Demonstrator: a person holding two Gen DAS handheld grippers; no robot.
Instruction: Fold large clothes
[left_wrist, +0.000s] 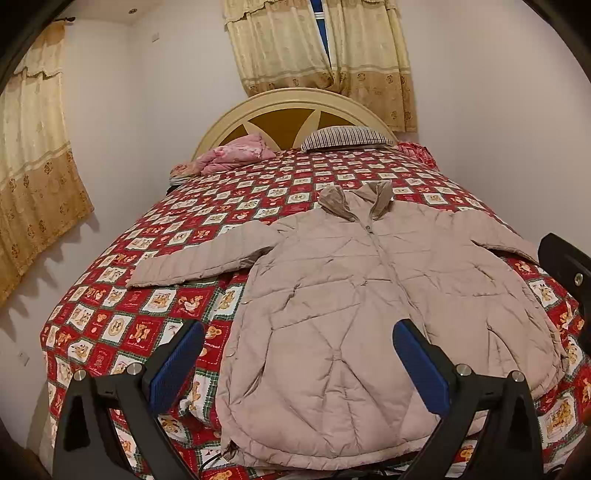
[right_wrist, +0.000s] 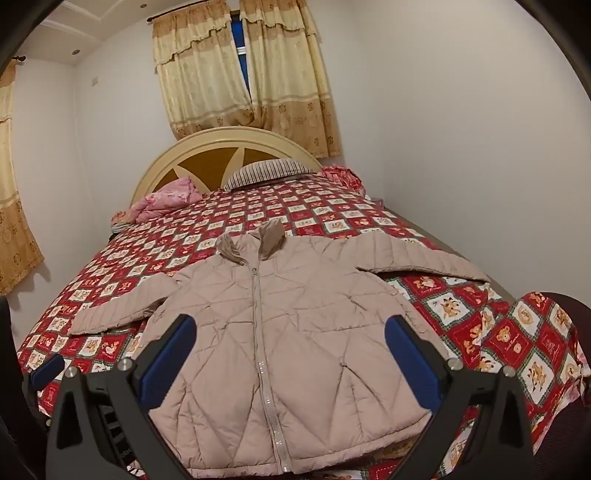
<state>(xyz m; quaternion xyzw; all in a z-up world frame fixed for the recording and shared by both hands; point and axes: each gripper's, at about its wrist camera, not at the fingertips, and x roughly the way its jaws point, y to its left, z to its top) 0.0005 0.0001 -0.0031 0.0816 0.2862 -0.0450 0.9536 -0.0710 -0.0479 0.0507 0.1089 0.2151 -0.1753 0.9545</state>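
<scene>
A large beige quilted jacket (left_wrist: 354, 295) lies flat, front up and zipped, on the bed, with its collar toward the headboard and both sleeves spread out. It also shows in the right wrist view (right_wrist: 280, 332). My left gripper (left_wrist: 299, 332) is open and empty, held above the jacket's lower left hem. My right gripper (right_wrist: 290, 328) is open and empty, held above the jacket's lower middle, astride the zipper. Part of the right gripper shows at the right edge of the left wrist view (left_wrist: 569, 266), and part of the left gripper shows at the left edge of the right wrist view (right_wrist: 44, 373).
The bed carries a red checked bear-print quilt (left_wrist: 155, 295). A pink blanket (left_wrist: 236, 151) and a striped pillow (left_wrist: 347, 136) lie by the cream headboard (left_wrist: 295, 107). Curtains (left_wrist: 317, 55) hang behind. White walls close in on both sides.
</scene>
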